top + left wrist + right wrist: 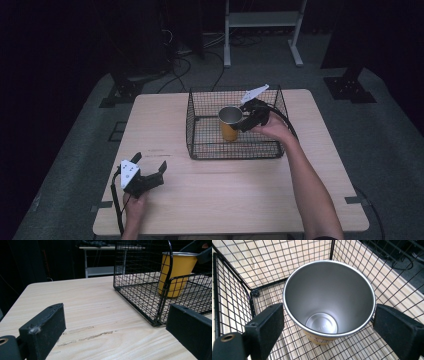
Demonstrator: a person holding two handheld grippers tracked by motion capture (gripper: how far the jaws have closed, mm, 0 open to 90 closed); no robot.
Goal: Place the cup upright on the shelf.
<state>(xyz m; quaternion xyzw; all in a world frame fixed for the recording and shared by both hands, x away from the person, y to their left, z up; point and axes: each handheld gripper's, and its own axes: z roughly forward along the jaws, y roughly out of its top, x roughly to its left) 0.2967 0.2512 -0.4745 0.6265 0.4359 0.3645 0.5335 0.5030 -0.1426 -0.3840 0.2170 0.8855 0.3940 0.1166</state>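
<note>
The right claw (329, 322) is straddling the yellow cup (329, 297) inside the wire basket (197, 112), released, jaws just clear of its rim. The left claw (150, 167) is idling released on bare near-left desk (225, 195).

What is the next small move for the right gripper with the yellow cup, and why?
Probably lift the right gripper straight up and clear. The cup stands upright on the wire basket floor, and the open jaws flank its rim, seemingly without clamping it, so it looks already placed.
</note>
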